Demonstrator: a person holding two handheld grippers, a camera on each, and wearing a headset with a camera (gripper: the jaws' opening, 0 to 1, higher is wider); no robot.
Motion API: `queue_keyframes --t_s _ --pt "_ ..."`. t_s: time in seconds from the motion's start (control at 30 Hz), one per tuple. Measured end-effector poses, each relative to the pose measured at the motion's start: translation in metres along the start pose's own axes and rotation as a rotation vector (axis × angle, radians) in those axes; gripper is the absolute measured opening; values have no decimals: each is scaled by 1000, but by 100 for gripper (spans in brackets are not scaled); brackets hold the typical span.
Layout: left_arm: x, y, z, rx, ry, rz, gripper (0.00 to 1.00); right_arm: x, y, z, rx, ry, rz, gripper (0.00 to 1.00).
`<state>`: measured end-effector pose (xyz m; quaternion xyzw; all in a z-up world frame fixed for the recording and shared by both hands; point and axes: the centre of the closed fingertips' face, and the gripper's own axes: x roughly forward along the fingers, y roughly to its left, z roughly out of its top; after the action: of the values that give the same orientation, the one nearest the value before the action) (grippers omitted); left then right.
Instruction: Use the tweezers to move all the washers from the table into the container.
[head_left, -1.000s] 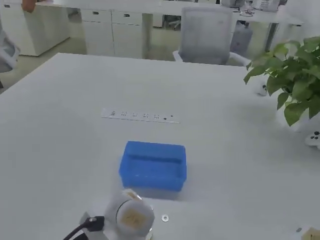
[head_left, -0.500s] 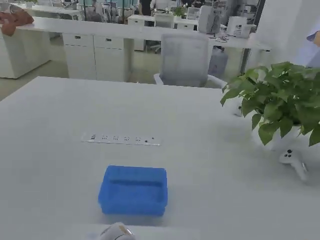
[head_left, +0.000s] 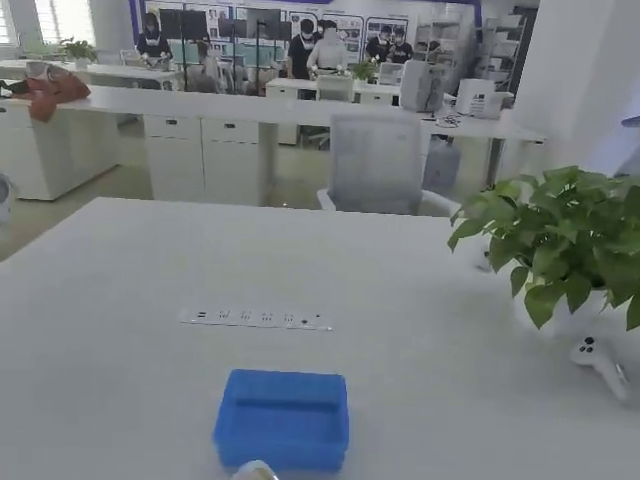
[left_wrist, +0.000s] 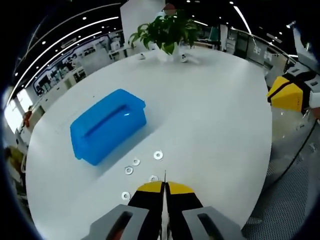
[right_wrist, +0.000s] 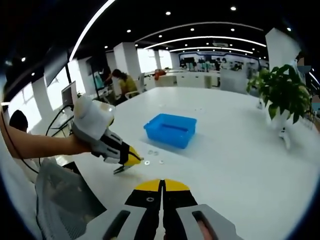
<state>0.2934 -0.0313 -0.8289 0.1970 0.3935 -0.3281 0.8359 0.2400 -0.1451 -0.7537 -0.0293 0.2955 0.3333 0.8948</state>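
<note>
While the left gripper (left_wrist: 164, 186) clamps tight on the tweezers (left_wrist: 164, 176), their tip hangs by the washers (left_wrist: 158, 155), scattered on the table (left_wrist: 215, 110) just beside the blue container (left_wrist: 107, 126). Right gripper (right_wrist: 161, 184), jaws pressed together, points toward that container.

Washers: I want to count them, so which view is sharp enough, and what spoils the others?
Left gripper view: washers crisp near the blue container, though fisheye bends the table edge. Right gripper view: washers and tweezers tiny, ceiling lights streaked into arcs. Head view: soft and hazy, container edges smeared.
</note>
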Motion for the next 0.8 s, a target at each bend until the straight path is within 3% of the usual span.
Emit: queue_keyframes --t_s 0.07,0.17,0.27,0.43,0.53,0.6,0.7,0.8 --pt "-13 2 5 14 -23 -6 0 1 7 1 -13 -6 18 0" --pt "-34 7 15 -11 -71 1 0 3 16 2 -50 -6 38 0" --pt "-52 4 28 -43 -142 -40 0 4 26 5 -86 -9 62 0" --pt "-79 -2 40 -18 -206 -92 0 5 38 21 -190 -21 98 0" --pt "-90 -9 49 30 -238 -124 0 4 45 32 -219 -37 133 0" --pt "-101 -18 57 68 -266 -164 0 7 53 40 -257 -38 188 0" --pt "-116 -28 68 123 -279 -195 0 13 65 43 -333 -7 265 7" --pt "-129 -37 79 164 -308 -228 0 17 73 44 -388 16 306 12"
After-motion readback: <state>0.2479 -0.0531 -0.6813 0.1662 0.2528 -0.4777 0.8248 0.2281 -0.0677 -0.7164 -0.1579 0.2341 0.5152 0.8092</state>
